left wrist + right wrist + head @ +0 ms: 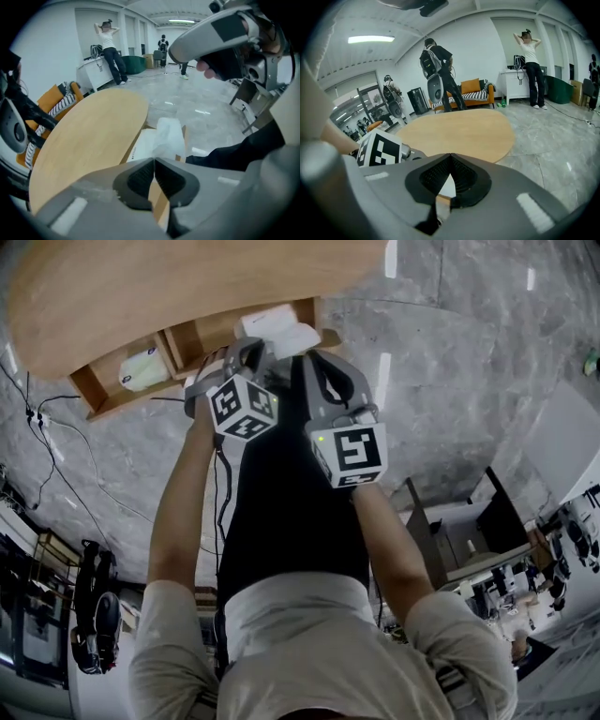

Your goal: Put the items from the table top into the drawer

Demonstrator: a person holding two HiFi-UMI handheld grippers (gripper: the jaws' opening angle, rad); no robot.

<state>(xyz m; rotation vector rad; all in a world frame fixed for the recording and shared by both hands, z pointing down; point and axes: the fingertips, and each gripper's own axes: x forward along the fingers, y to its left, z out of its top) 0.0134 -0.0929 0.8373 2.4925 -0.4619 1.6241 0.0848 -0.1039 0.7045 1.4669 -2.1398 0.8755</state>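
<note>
The drawer [131,401] is open under the table [141,287]. A white box [265,321] lies in the drawer's right part, and a white bag [142,369] in its left part. Both claws hang just over the drawer, near the box. The left claw [153,160] is pinched closed on nothing. The right claw [450,155] is closed and empty too.

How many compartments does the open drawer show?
2: a left compartment holding a pale item, and a right compartment holding white packages; more may be hidden.
</note>
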